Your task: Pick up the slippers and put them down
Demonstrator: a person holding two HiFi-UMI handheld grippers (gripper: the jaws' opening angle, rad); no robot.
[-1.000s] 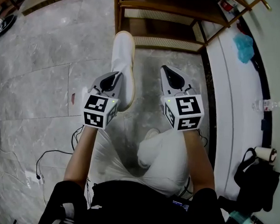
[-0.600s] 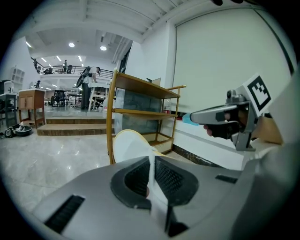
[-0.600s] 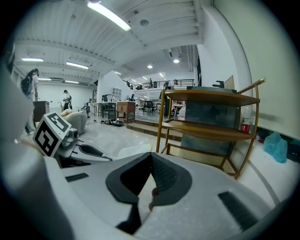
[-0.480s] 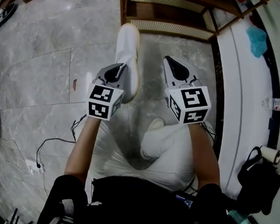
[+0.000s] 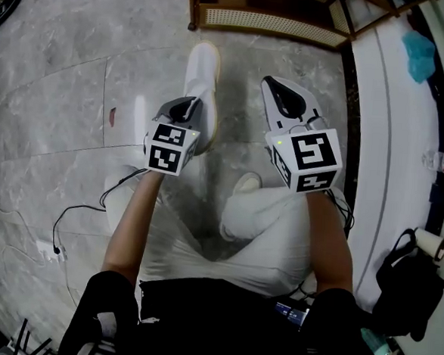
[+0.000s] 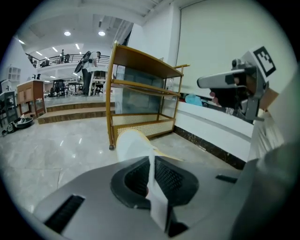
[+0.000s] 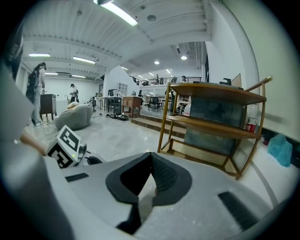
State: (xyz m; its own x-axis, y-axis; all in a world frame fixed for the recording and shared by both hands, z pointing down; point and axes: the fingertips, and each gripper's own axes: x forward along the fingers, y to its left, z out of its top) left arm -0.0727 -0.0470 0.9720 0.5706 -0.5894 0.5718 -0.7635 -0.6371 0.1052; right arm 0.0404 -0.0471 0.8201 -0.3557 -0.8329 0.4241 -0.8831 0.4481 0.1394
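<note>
A long white slipper with a tan sole (image 5: 201, 80) hangs over the grey marble floor, toe pointing away toward the shelf. My left gripper (image 5: 183, 111) is shut on a thin white edge at its near end; in the left gripper view that edge shows as a strip pinched at the left gripper (image 6: 151, 161), with the slipper (image 6: 133, 143) reaching forward beyond it. My right gripper (image 5: 282, 95) is held beside it on the right, jaws shut and empty. The right gripper view shows the right gripper (image 7: 151, 157) closed with nothing in it.
A wooden shelf rack (image 5: 271, 17) stands straight ahead. A white ledge (image 5: 391, 147) runs along the right with a blue cloth (image 5: 421, 56) and a bottle (image 5: 443, 159). A black bag (image 5: 407, 288) lies at the right, cables (image 5: 75, 223) at the left.
Both grippers have sunk toward the floor, the left one farther, carrying the slipper down with it. The grip on the slipper is unchanged.
</note>
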